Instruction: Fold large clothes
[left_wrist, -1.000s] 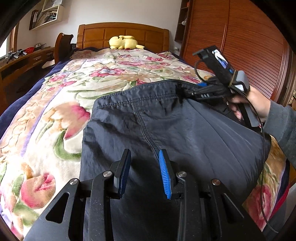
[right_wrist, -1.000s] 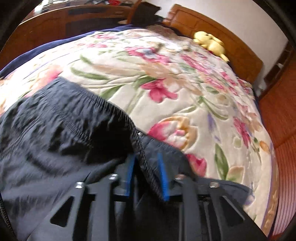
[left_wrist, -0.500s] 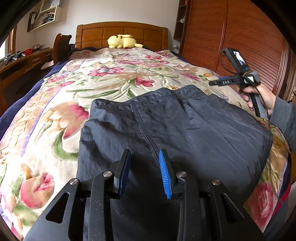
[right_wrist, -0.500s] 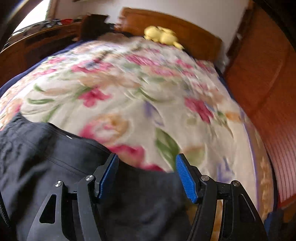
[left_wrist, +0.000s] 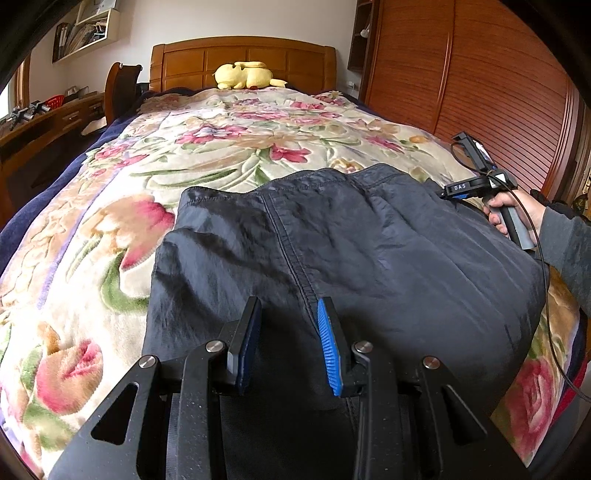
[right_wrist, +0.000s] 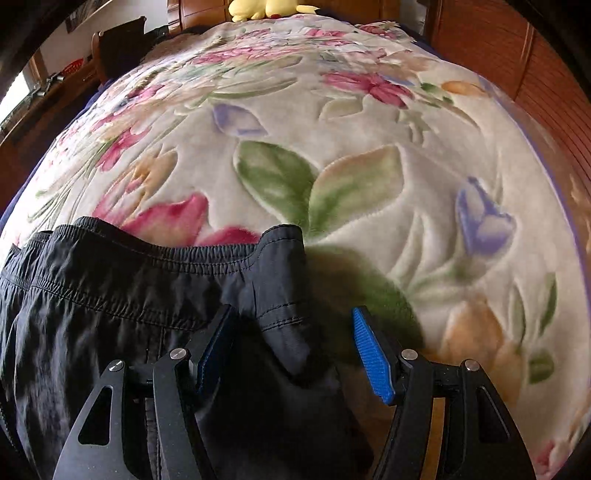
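Trousers (left_wrist: 369, 258): the dark, thin trousers are lying across the near end of the flowered blanket (left_wrist: 221, 155), already doubled over on themselves, with the elastic waistband (right_wrist: 155, 254) pointing toward the headboard (left_wrist: 243, 59).
Done so far: at least one fold is looking finished; the cloth is sitting in a broad, fairly flat block with a stitched seam running down its middle.
Left to do: the block is still lying wide and a little rumpled at its left edge, so a further fold and some smoothing are probably waiting.
Left gripper (left_wrist: 286, 343): it is hovering low over the near part of the trousers, its jaws standing partly apart with nothing pinched between them.
Right gripper (right_wrist: 291, 350): it is hanging just over the waistband corner with jaws wide and released; the corner is lying between the pads but neither pad is pressing on it.
Right hand (left_wrist: 506, 210): it is holding the gripper's handle at the far right edge of the trousers.
Background: a yellow plush toy (left_wrist: 247, 75) is resting against the headboard, well apart from the work.
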